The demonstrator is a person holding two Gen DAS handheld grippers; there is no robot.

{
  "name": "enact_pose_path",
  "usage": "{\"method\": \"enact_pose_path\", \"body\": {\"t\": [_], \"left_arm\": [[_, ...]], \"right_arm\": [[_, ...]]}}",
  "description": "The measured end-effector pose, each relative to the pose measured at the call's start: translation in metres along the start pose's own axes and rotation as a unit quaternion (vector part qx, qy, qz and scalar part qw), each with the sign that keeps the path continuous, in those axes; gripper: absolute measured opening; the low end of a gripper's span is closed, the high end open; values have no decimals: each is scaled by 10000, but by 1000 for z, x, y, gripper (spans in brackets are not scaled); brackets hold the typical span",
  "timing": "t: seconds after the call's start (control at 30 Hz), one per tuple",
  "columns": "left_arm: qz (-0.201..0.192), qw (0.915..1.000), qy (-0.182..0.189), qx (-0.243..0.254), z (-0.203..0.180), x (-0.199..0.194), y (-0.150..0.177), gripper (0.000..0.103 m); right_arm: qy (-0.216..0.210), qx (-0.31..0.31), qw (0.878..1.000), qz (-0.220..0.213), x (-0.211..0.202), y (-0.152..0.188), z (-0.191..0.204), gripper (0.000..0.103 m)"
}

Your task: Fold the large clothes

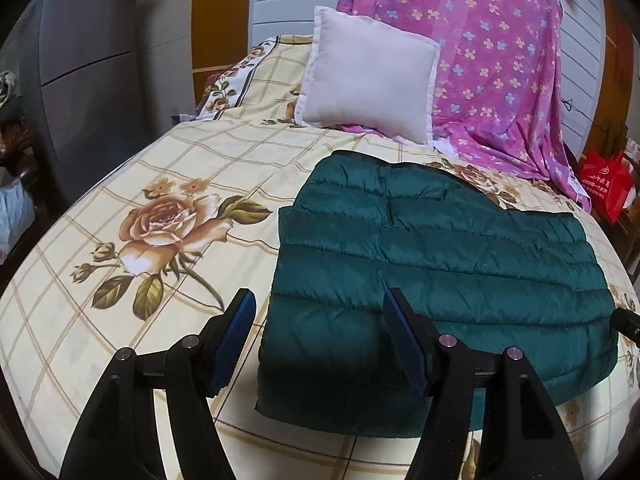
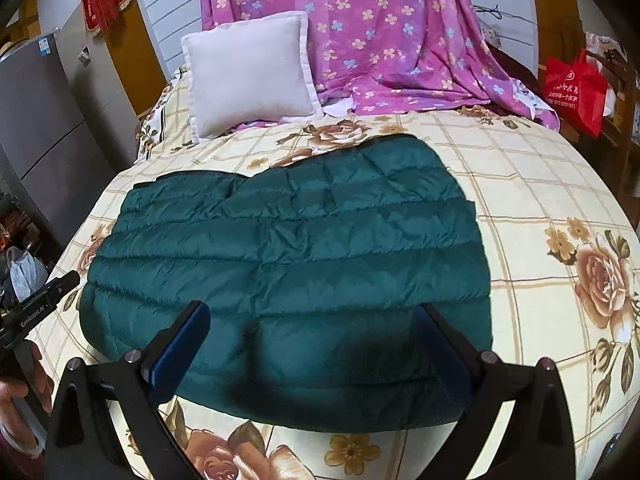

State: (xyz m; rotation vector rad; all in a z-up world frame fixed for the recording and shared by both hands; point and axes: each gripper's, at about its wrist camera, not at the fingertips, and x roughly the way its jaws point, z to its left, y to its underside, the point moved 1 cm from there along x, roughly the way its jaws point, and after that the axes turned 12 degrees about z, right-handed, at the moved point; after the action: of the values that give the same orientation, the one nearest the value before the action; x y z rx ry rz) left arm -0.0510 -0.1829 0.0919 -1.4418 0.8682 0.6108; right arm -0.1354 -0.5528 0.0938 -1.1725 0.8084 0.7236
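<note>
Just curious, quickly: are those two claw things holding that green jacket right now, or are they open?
Left gripper: open, holding nothing, above the green jacket.
Right gripper: open, holding nothing, over the jacket's near edge.

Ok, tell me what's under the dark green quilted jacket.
The dark green quilted jacket lies flat on the cream rose-print checked bedsheet. Anything between them is covered and cannot be seen.

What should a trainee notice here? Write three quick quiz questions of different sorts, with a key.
1. True or false: the left gripper grips the green quilted jacket.
2. What leans against the purple floral sheet?
a) white pillow
b) red bag
3. The jacket lies on the ____ bedspread.

Key: 1 false, both grippers' jaws stand open; 2 a; 3 rose-patterned.
</note>
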Motion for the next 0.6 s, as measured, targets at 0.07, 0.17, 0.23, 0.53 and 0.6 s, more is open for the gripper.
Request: {"method": "enact_pose_path", "body": {"t": [0.07,0.17,0.23,0.53,0.6], "left_arm": [[-9,10000,45,-31,0,4,0,48],[-3,9999,126,-35,-2,9,-4,48],[-2,10000,97,-4,-4,11,-4,48],[78,9999,142,-26,-4,18,-5,48],[86,9999,144,-4,-6,19,-4,48]], "right_arm": [[63,-46,10000,-12,3,0,3,102],[125,-71,9999,-16,6,-1,4,102],[157,-64,9999,-3,9,-3,4,102],[125,19,9999,8,17,-9,3,102],[135,-9,9999,15,18,-9,4,102]]}}
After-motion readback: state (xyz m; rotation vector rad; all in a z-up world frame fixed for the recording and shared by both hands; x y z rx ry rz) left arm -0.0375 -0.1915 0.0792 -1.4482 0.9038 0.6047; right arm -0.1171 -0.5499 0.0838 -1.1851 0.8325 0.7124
